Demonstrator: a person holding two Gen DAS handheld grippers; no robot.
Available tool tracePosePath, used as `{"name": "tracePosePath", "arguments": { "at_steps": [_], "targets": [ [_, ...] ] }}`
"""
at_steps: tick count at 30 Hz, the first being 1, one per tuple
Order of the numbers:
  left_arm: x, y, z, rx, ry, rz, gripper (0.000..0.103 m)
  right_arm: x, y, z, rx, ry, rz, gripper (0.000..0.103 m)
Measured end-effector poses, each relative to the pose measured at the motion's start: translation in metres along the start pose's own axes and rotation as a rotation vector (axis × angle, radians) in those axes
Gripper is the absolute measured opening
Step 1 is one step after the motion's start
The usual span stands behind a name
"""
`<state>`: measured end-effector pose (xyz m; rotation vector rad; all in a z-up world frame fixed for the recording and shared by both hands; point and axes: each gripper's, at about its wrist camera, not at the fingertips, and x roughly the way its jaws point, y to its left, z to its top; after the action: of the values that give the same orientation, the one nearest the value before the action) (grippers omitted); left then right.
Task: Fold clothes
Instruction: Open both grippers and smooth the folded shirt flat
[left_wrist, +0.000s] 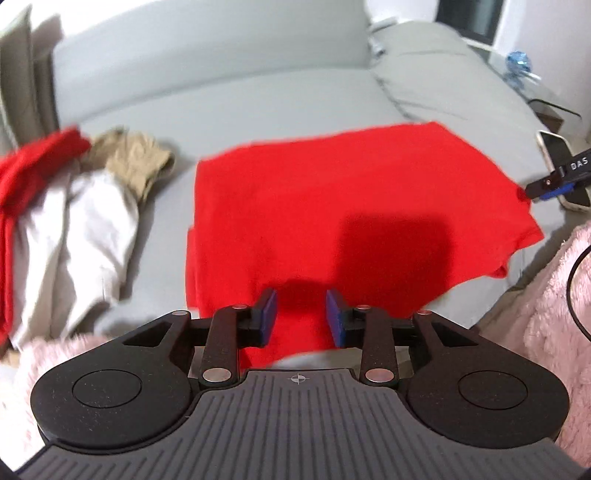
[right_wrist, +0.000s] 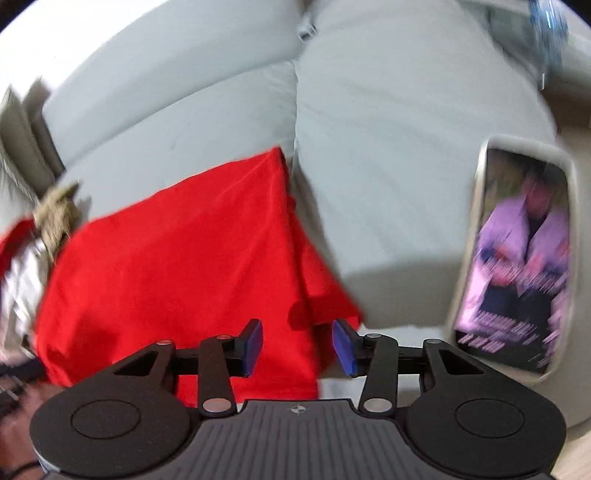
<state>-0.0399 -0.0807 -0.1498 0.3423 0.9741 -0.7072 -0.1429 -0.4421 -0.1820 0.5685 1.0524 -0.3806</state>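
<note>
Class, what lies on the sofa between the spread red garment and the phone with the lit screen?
Only bare grey sofa cushion separates the red cloth garment from the phone, as the right wrist view shows.

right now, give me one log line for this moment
step: fold clothes | left tongs: open over red shirt near edge | right tongs: open at shirt right edge | shirt: flat on sofa | phone: right of shirt

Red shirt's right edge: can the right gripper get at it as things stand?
Probably yes. The right gripper is open, with the edge of the red shirt lying on the sofa just ahead of its fingers and nothing between. The phone lies off to the right, clear of that path.
</note>
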Motion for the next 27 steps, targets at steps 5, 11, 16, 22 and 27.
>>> {"name": "tracePosePath", "arguments": {
  "at_steps": [5, 11, 16, 22, 27],
  "targets": [
    [0.003, 0.0, -0.003, 0.001, 0.013, 0.015, 0.035, 0.017, -0.006, -0.001, 0.045, 0.03, 0.017, 0.03],
    [0.008, -0.003, -0.007, 0.002, 0.027, 0.031, 0.035, -0.008, 0.014, -0.011, -0.148, -0.074, -0.03, 0.005],
    [0.014, -0.01, -0.008, 0.02, 0.051, 0.04, 0.035, -0.013, 0.036, -0.01, -0.349, -0.144, -0.162, 0.004],
    [0.017, -0.013, -0.01, 0.027, 0.073, 0.063, 0.037, 0.013, 0.024, -0.015, -0.338, -0.033, -0.253, 0.011],
    [0.005, -0.002, -0.01, -0.038, 0.005, 0.061, 0.037, -0.008, 0.016, -0.024, -0.289, -0.145, -0.27, 0.024]
  ]
}}
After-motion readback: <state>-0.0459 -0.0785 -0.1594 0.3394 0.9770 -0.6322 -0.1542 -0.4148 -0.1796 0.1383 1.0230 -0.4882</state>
